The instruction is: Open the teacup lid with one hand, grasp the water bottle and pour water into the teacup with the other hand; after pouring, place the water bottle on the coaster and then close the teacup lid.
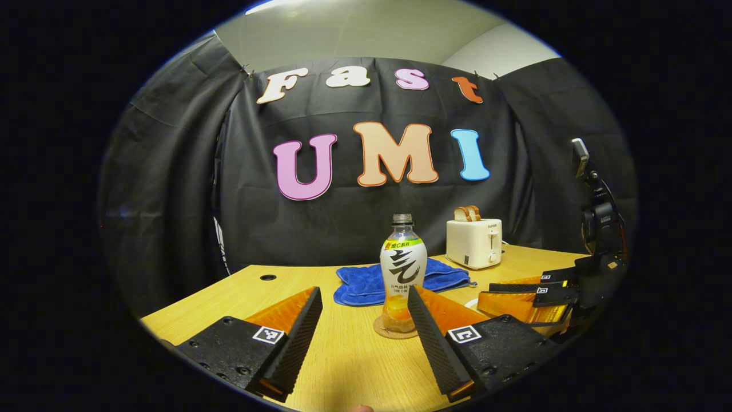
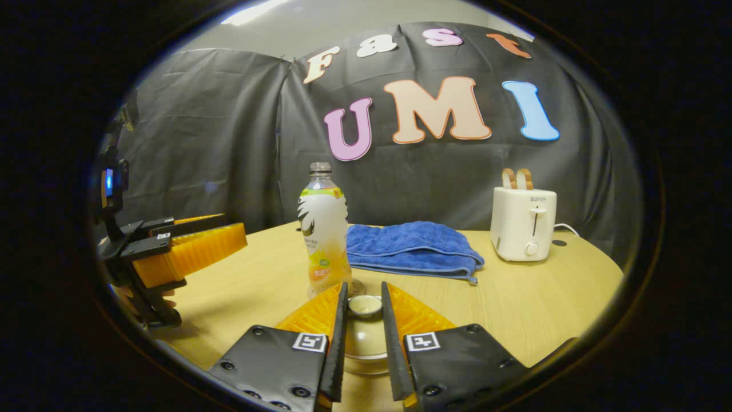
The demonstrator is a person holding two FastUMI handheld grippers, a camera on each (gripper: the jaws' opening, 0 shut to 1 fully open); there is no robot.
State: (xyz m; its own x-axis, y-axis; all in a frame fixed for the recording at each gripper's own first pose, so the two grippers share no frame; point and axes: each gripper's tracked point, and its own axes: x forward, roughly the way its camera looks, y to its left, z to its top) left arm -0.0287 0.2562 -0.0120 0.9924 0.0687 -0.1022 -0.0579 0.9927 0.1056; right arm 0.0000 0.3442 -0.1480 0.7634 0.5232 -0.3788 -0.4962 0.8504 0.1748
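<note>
Left gripper view looks across the counter (image 1: pixel 343 366), and the water bottle (image 1: pixel 402 269) stands upright on the coaster (image 1: pixel 394 331), capless, a little liquid at the bottom. So pouring looks done and the bottle is parked where it belongs. The left gripper (image 1: pixel 366 320) sits just short of it, jaws spread wide, holding nothing. Behind, a blue towel (image 1: pixel 366 286) and a toaster (image 1: pixel 473 243) wait untouched.

Right gripper view brings the closing act: the right gripper (image 2: pixel 365 309) has its jaws drawn in on either side of the knob of the teacup lid (image 2: pixel 365 332), and the lid appears seated on the cup below. Whether the jaws press the knob, I cannot tell. By my reading only letting go and pulling away remains.
</note>
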